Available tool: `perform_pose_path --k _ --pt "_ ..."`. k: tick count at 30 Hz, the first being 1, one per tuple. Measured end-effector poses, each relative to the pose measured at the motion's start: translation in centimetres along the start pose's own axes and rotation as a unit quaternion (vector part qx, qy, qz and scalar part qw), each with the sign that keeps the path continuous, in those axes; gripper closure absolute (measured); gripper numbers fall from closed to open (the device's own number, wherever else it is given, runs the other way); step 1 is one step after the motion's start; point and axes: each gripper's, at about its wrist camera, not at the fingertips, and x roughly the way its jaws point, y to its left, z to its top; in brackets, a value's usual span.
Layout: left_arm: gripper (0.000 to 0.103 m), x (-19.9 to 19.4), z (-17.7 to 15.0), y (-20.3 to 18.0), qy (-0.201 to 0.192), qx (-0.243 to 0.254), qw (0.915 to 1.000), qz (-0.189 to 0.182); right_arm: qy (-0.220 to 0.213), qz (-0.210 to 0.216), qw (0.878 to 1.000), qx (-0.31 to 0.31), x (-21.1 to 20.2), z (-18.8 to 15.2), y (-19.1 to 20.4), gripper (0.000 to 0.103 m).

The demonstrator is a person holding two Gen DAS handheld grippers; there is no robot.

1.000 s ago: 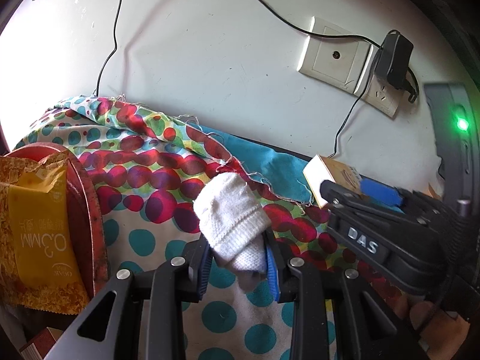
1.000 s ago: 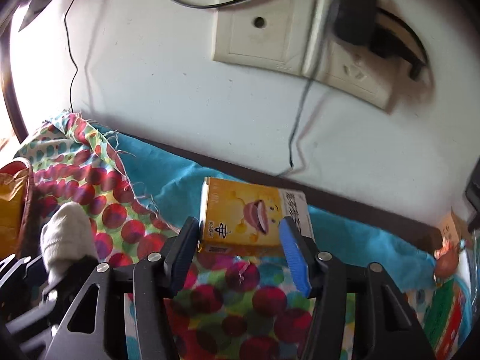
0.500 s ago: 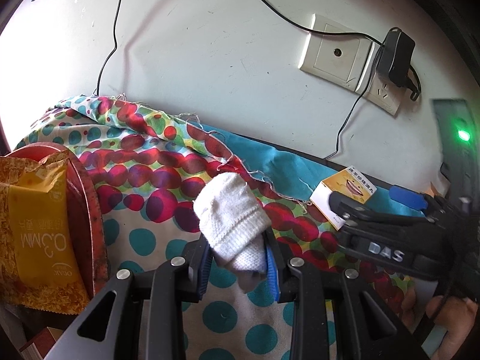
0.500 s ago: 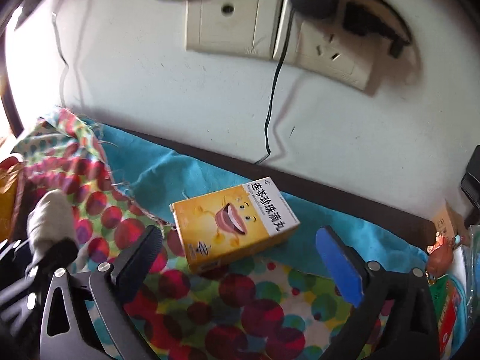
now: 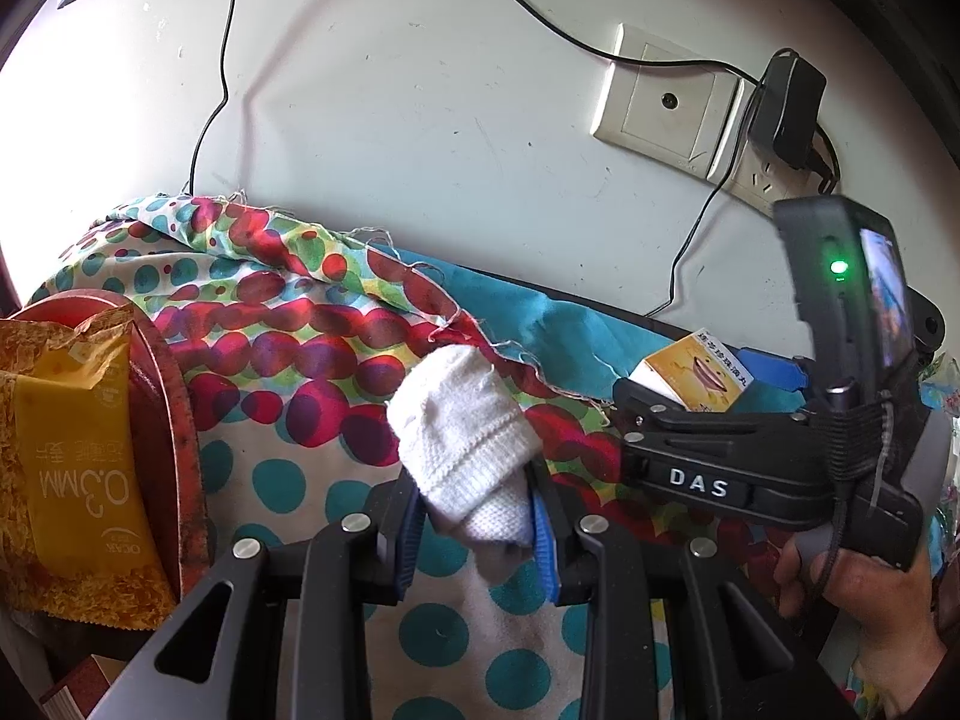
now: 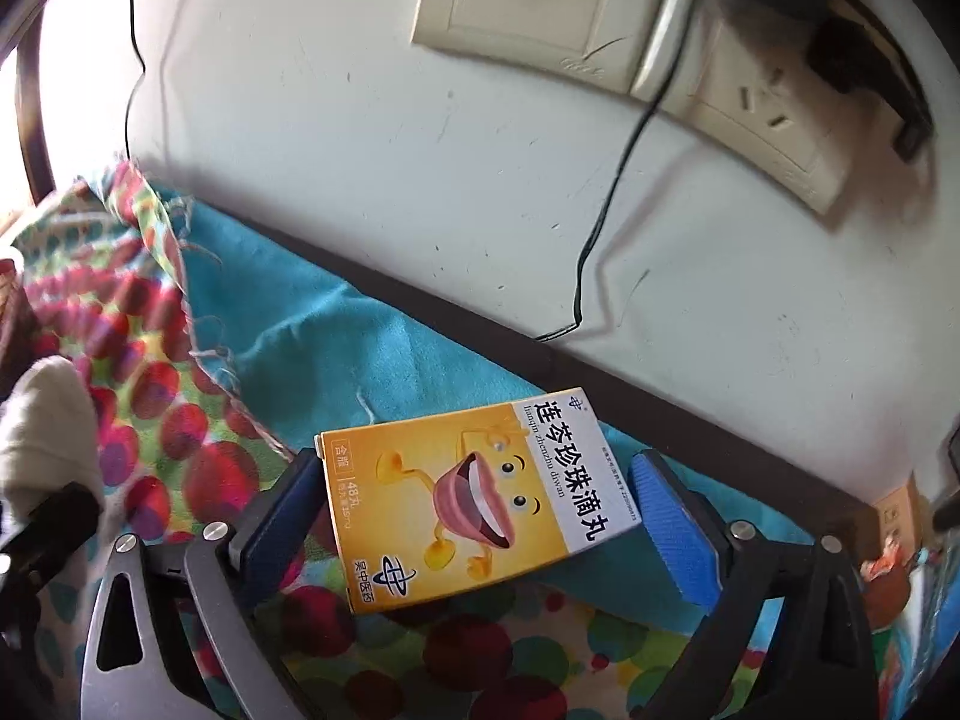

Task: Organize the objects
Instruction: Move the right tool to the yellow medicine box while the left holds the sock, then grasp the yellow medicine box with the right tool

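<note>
The left gripper [image 5: 474, 534] pinches a white sock [image 5: 465, 438] over the dotted cloth [image 5: 288, 372], while at its three o'clock the right gripper [image 6: 480, 504] (jaws wide, holding nothing) straddles a yellow box [image 6: 474, 495] lying flat.

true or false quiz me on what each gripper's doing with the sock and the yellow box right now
1. The left gripper is clamped on the white sock. True.
2. The right gripper is shut tight on the yellow box. False: its jaws are spread, with a gap beside the blue pad.
3. The yellow box lies flat on the cloth. True.
4. A charger is plugged in on the wall. True.
5. The snack packet sits in a blue bowl. False: the bowl is red.
</note>
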Motion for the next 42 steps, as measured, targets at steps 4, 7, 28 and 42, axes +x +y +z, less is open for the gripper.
perform_pose_path --k 4,7,28,42 --pt "0.073 0.0 0.0 -0.2 -0.003 0.004 1.0 0.004 -0.017 -0.006 1.0 0.01 -1.8 -0.5 0.1 0.005" --pt "0.073 0.1 0.1 -0.3 0.001 0.006 1.0 0.006 -0.02 -0.005 1.0 0.021 -3.5 -1.3 0.0 0.005" --pt "0.072 0.0 0.0 -1.6 -0.008 0.037 0.9989 0.028 -0.034 -0.075 0.981 0.177 -13.3 -12.6 -2.4 0.005" --pt "0.071 0.2 0.2 -1.5 0.0 0.035 0.9991 0.025 0.005 -0.096 0.975 0.199 -11.9 -13.0 -3.5 0.005"
